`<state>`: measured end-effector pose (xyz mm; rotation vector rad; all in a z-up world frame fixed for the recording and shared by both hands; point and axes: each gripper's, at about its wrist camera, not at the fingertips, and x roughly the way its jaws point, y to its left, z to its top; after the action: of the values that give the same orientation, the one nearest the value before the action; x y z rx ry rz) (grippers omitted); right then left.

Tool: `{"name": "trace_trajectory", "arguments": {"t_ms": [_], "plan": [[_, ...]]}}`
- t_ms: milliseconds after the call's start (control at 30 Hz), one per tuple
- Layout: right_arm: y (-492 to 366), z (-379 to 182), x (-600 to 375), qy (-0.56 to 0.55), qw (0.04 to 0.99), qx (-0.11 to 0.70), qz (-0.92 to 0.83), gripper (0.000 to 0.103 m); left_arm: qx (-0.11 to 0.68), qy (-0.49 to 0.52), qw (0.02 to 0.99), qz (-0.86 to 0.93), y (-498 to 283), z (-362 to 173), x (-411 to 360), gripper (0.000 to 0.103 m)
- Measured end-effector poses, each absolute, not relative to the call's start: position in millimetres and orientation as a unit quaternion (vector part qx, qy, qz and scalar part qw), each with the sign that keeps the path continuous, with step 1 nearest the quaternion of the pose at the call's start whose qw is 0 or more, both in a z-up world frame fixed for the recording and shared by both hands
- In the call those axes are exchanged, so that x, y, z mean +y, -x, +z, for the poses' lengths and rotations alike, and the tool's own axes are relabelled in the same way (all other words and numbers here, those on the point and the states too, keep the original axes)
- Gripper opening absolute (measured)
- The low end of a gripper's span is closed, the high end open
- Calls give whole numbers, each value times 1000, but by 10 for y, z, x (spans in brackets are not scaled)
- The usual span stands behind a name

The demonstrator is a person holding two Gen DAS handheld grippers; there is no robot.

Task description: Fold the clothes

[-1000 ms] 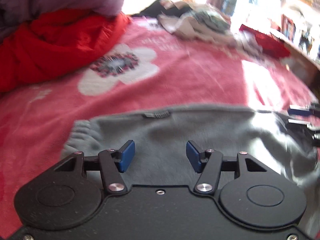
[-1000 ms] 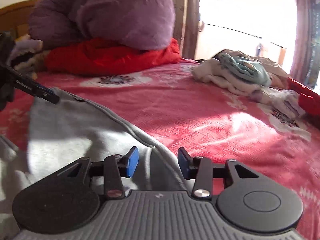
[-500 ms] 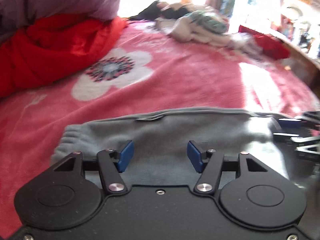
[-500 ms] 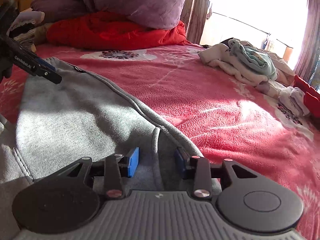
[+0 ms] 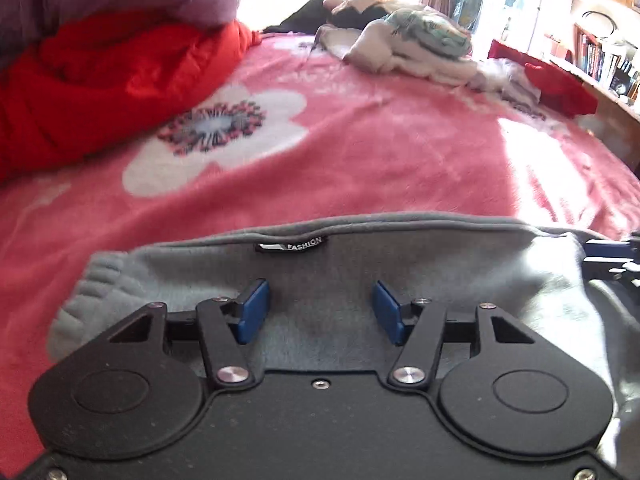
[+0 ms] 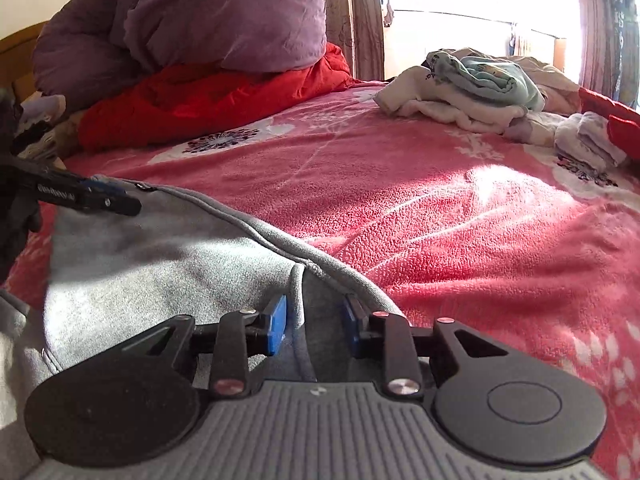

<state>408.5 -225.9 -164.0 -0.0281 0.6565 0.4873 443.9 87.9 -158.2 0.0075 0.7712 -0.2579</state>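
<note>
Grey fleece garment (image 5: 328,280) spread flat on the pink flowered bed blanket (image 5: 360,152), directly under and ahead of both sets of jaws. Looks like sweatpants or a similar piece: ribbed cuff (image 5: 92,288) off to the left of the left jaws, a small "FASHION" label (image 5: 292,245) on the far seam just beyond them. Folded far edge running straight across ahead of the left gripper (image 5: 318,312).

Left jaws standing apart, nothing pinched, bare fleece showing in the gap between the blue pads (image 5: 254,312). Right gripper (image 6: 314,326) set over the garment's near right corner, jaws closing at this moment, an upright ridge of grey cloth (image 6: 298,292) standing between the pads; pads not yet seen pressing on it. Left gripper's finger (image 6: 92,200) visible in the right wrist view, far off to the left of the right jaws, over the garment's other end.

Step in hand, by judgement: taking hold of both ends of the garment for a fold. Next move likely calls for finishing the right pinch on the seam ridge, dropping the left jaws onto the cloth and closing there too, then lifting both ends together and carrying them across evenly.

Farther out: red quilt (image 5: 100,88) and purple bedding (image 6: 192,20) beyond and left of the jaws, a heap of unfolded clothes (image 6: 476,84) beyond and right, bright window behind.
</note>
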Motion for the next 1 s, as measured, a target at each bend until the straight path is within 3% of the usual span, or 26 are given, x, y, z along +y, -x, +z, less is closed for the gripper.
{"name": "trace_trajectory", "arguments": {"t_ms": [167,400,567,733,833,1000], "plan": [[-4104,-1666,-2292,-3,917,321,237,29,373,-22,922,-102,-4546,-1563,757,65],[-4100,-1605,-2329,-16,915,324,239,29,355,-31,926,-125,-4173,-1258,785,61],[-3912,-1462,-2204,73,921,309,226,33,351,-43,917,-187,-3623,-1073,607,38],[-3752,-1472,-2299,88,923,304,221,35,379,-70,894,-229,-3324,-1363,247,38],[-3661,-1405,-2411,67,929,293,215,36,369,-69,908,-188,-3448,-1630,120,46],[-3445,-1384,-2638,14,935,293,201,36,367,-24,915,-166,-3361,-1505,209,45]]}}
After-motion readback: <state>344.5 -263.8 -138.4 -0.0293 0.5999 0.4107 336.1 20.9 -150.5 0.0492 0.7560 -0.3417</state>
